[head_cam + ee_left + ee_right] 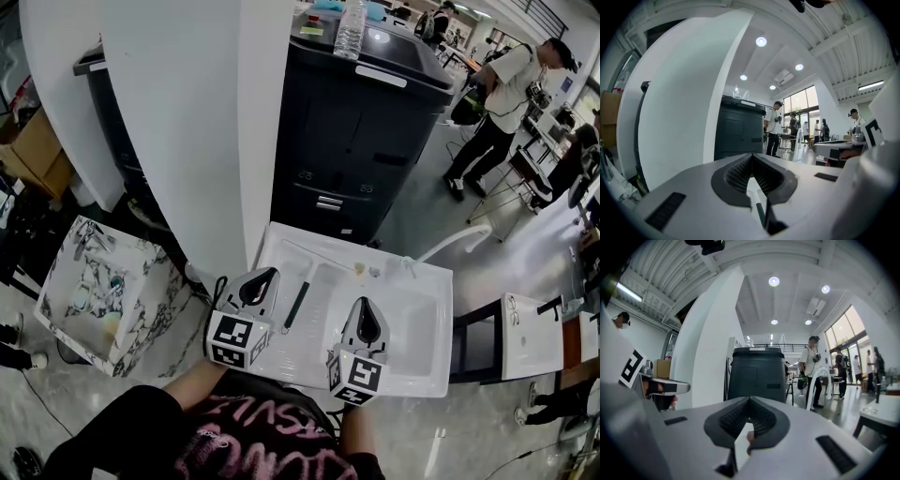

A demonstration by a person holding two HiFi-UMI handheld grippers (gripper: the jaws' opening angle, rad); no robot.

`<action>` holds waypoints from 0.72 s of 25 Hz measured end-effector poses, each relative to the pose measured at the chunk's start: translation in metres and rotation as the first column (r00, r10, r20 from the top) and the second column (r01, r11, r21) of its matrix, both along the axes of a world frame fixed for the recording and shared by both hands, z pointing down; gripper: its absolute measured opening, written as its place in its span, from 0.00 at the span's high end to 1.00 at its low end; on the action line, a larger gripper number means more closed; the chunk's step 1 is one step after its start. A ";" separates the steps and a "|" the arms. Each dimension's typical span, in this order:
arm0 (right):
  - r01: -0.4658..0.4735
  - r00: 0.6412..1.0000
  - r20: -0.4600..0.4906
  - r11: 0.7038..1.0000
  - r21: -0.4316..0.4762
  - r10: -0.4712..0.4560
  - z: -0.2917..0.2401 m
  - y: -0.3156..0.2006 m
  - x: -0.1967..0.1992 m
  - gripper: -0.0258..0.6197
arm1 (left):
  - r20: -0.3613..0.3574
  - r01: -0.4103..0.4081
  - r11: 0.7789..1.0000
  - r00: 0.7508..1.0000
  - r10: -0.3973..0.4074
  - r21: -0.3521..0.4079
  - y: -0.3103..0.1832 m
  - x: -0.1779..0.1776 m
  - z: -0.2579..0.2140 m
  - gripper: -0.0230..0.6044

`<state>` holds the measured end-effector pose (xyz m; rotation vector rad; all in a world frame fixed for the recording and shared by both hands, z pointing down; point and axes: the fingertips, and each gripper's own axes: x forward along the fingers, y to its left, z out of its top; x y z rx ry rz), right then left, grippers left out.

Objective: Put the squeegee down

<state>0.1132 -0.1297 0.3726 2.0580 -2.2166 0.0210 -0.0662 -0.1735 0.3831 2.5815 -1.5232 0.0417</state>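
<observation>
Our black shirt with pink lettering point(253, 441) fills the bottom of the head view, and just beyond it we hold both grippers over the white sink point(412, 319). Our left gripper point(272, 273) hovers above the sink's left drainboard, jaws pressed together on nothing. Our right gripper point(364, 303) hangs over the basin, jaws likewise closed and empty. Between them the squeegee point(297, 302) lies flat on the drainboard, dark green handle toward us. Behind the sink stands a black copier point(356, 141) with a clear bottle point(350, 28) on top.
</observation>
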 end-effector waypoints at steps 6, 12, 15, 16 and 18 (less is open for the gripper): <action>0.004 1.000 -0.002 1.000 -0.004 -0.004 0.000 -0.001 0.000 0.93 | 0.000 0.003 1.000 1.000 -0.003 0.005 -0.002 -0.001 -0.004 0.94; -0.004 1.000 -0.005 1.000 0.000 0.004 0.001 0.001 0.000 0.93 | -0.001 -0.004 1.000 1.000 0.004 -0.004 -0.001 0.000 0.001 0.94; -0.011 1.000 -0.015 1.000 0.001 0.011 0.000 0.002 -0.001 0.93 | 0.000 -0.009 1.000 1.000 0.009 -0.002 -0.001 -0.001 0.001 0.94; -0.011 1.000 -0.017 1.000 0.000 0.011 0.001 0.002 -0.002 0.93 | 0.000 -0.009 1.000 1.000 0.009 -0.001 -0.001 -0.001 0.000 0.94; -0.010 1.000 -0.017 1.000 -0.004 0.010 0.002 0.002 -0.004 0.93 | 0.000 -0.010 1.000 1.000 0.010 0.002 -0.001 -0.003 0.000 0.94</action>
